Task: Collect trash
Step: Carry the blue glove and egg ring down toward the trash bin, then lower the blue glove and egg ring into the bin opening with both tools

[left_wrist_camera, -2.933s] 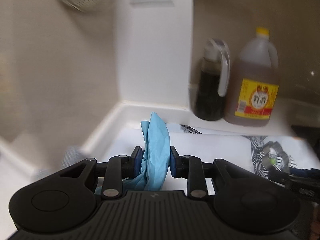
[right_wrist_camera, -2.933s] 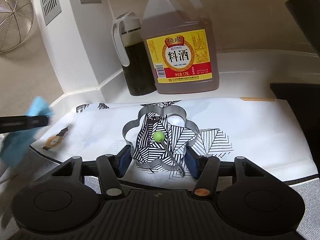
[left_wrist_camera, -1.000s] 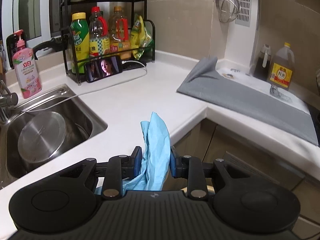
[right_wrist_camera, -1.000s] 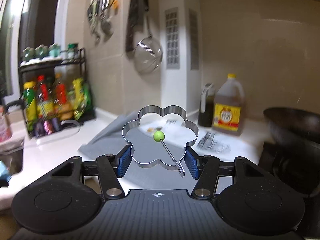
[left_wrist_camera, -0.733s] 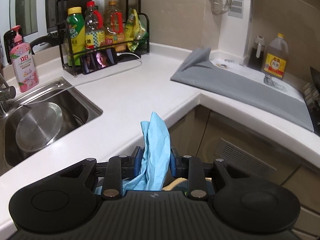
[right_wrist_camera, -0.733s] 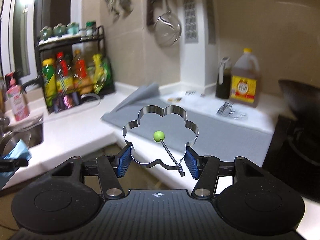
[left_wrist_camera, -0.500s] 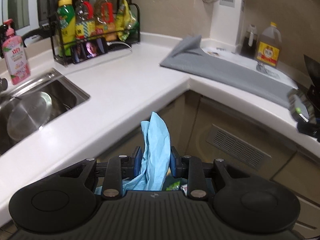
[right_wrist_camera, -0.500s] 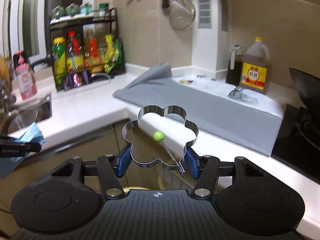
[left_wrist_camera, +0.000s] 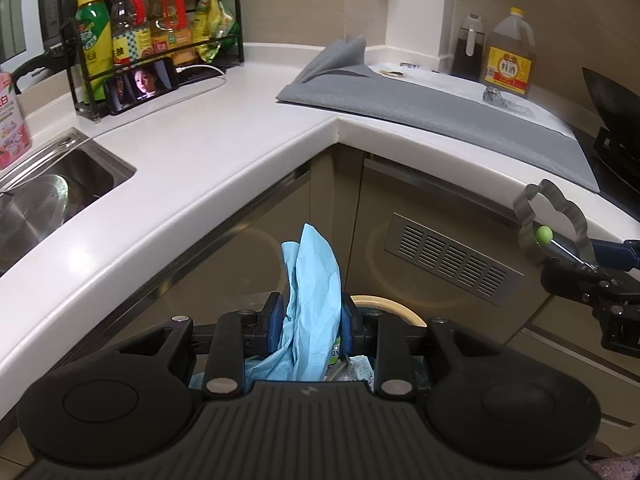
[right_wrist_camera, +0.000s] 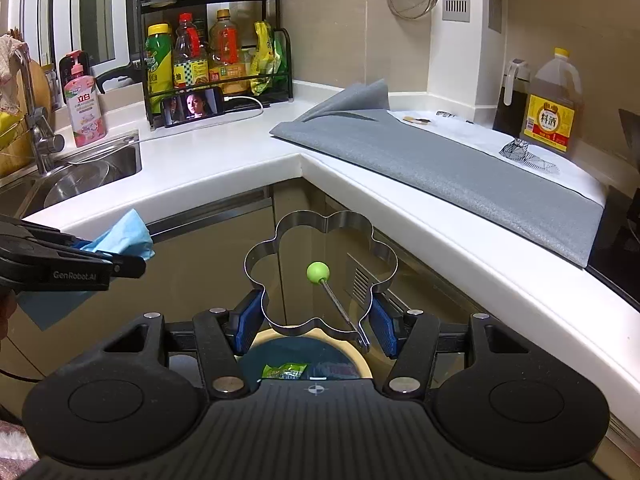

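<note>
My left gripper [left_wrist_camera: 313, 320] is shut on a crumpled blue glove [left_wrist_camera: 312, 280], which sticks up between the blue pads. My right gripper [right_wrist_camera: 316, 322] is shut on a flower-shaped metal egg ring [right_wrist_camera: 320, 240] with a green-knobbed wire handle [right_wrist_camera: 318, 271]. Both hang in front of the corner cabinets, over a round cream-rimmed trash bin [right_wrist_camera: 362, 364] that holds wrappers. In the left wrist view the bin's rim [left_wrist_camera: 384, 306] shows just past the fingers, and the egg ring [left_wrist_camera: 554, 220] sits at the right edge. The glove [right_wrist_camera: 124, 236] appears at the left of the right wrist view.
An L-shaped white countertop [right_wrist_camera: 224, 172] wraps around above the bin. It carries a grey mat [right_wrist_camera: 440, 164], a patterned cloth, a cooking-wine jug [right_wrist_camera: 550, 108], a bottle rack [right_wrist_camera: 216, 56] with a phone, and a sink [right_wrist_camera: 80, 176]. A black stove [left_wrist_camera: 612, 160] is at the right.
Both grippers have left the countertop, sunk below its edge and come over the trash bin, which now shows under the fingers. The glove and the egg ring stay gripped.
</note>
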`<state>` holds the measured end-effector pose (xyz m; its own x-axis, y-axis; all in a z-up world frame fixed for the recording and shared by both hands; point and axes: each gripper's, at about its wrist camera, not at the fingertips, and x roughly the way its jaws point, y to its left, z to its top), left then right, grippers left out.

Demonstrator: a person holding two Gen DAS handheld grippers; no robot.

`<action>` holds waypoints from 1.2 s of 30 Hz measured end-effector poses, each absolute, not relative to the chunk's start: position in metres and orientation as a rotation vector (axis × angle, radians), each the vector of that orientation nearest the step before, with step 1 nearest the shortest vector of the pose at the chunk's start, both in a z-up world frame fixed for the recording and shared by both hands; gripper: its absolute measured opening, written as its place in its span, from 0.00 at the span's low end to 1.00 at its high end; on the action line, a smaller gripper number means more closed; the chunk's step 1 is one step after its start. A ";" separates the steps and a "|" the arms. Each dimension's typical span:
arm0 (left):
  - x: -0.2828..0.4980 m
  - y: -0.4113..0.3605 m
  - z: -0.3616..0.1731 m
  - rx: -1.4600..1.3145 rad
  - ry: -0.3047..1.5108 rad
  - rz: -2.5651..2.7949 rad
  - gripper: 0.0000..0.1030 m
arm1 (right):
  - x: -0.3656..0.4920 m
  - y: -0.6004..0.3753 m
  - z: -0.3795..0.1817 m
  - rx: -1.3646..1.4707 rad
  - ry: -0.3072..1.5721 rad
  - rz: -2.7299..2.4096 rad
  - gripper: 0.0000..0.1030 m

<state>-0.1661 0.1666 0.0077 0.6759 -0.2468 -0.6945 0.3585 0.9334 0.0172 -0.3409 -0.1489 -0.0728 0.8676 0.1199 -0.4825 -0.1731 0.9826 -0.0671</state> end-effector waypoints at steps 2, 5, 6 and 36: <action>-0.166 0.164 0.006 0.163 0.761 -0.344 0.31 | -0.341 -0.149 -0.074 -0.107 0.503 0.156 0.58; -0.164 0.162 0.004 0.166 0.773 -0.345 0.31 | -0.339 -0.149 -0.075 -0.107 0.511 0.156 0.58; -0.163 0.161 0.003 0.167 0.775 -0.344 0.31 | -0.339 -0.149 -0.076 -0.107 0.513 0.157 0.58; -0.113 0.139 -0.067 0.190 0.980 -0.359 0.32 | -0.280 -0.151 -0.125 -0.101 0.717 0.169 0.58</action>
<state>-0.1133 0.1392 -0.0667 0.5049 -0.2105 -0.8371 0.3797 0.9251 -0.0036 -0.2799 -0.1510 -0.1253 0.7409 0.1195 -0.6610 -0.1888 0.9814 -0.0342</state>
